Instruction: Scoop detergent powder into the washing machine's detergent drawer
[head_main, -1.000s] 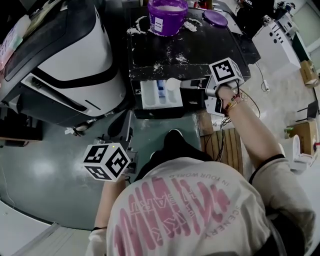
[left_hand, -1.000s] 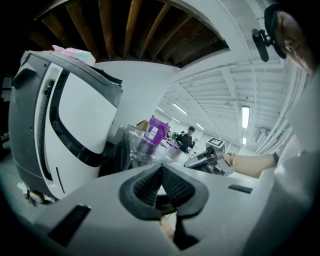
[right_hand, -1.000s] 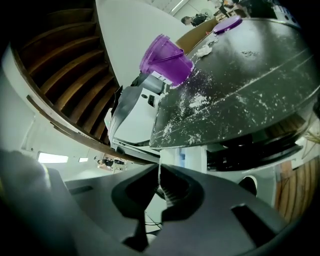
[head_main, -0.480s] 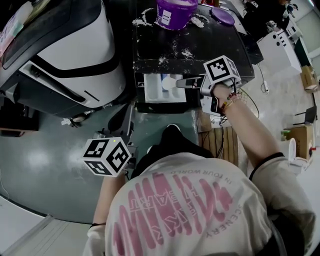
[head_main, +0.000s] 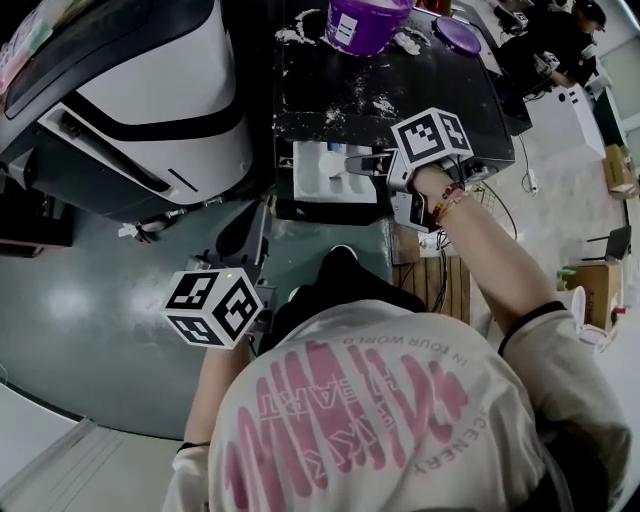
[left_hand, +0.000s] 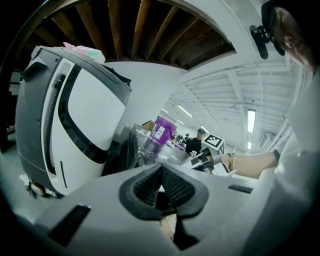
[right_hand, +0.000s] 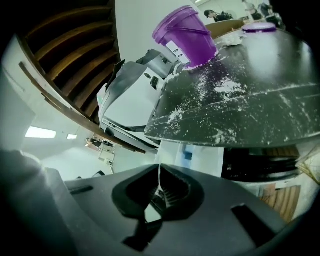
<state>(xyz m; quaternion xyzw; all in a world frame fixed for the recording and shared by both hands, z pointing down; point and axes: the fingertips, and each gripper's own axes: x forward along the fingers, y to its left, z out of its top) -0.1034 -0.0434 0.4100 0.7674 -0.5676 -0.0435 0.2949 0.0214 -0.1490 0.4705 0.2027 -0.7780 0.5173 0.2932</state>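
The washing machine's white detergent drawer (head_main: 312, 184) is pulled out below its black, powder-strewn top (head_main: 400, 85). My right gripper (head_main: 354, 162) reaches over the drawer from the right, shut on the thin handle of a white scoop (head_main: 335, 160) whose cup hangs above the drawer's compartments. In the right gripper view, the right gripper (right_hand: 159, 176) shows a white sliver between its pads, with the drawer (right_hand: 192, 157) just ahead. The purple detergent bucket (head_main: 365, 22) stands open at the back of the top. My left gripper (head_main: 254, 228) hangs low beside my body, shut and empty (left_hand: 160, 172).
A big white-and-black machine (head_main: 150, 90) fills the left. The bucket's purple lid (head_main: 458, 35) lies on the top's back right corner. A wooden pallet (head_main: 440, 285) lies on the floor at right, and a cardboard box (head_main: 592, 280) stands further right.
My right gripper has carried the scoop leftward, further over the open drawer. The left gripper has stayed where it was.
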